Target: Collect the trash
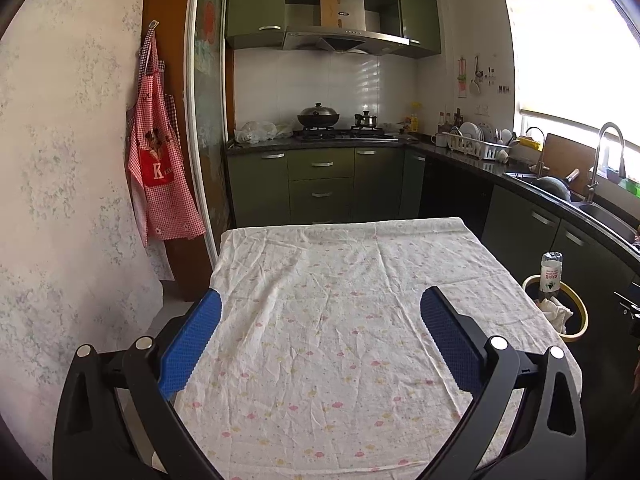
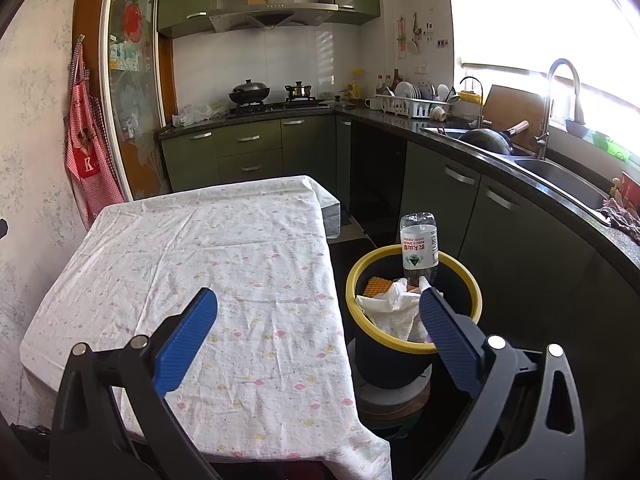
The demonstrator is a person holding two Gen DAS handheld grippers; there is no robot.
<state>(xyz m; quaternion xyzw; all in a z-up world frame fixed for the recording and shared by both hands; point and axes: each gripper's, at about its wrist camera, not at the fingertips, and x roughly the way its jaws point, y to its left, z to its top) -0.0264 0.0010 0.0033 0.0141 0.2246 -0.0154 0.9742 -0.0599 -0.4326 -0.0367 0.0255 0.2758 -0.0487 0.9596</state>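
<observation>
**Trash in the bin, both grippers spread over the table**

The left gripper point(image 1: 320, 312) hangs over the tablecloth point(image 1: 320, 320) with its blue fingers point(image 1: 192, 344) spread wide and nothing between them. The right gripper point(image 2: 318, 312) is likewise spread wide and holds nothing; its right finger point(image 2: 448, 336) overlaps the bin's near rim in the right wrist view.

The yellow-rimmed bin point(image 2: 352, 280) stands just beside the table's right edge, at three o'clock from the cloth's middle. Inside it a plastic bottle point(image 2: 419, 248) stands neck down, with crumpled white paper point(image 2: 390, 308) draped over the rim at six o'clock and an orange wafer-like piece point(image 2: 377, 286) at nine o'clock.
</observation>
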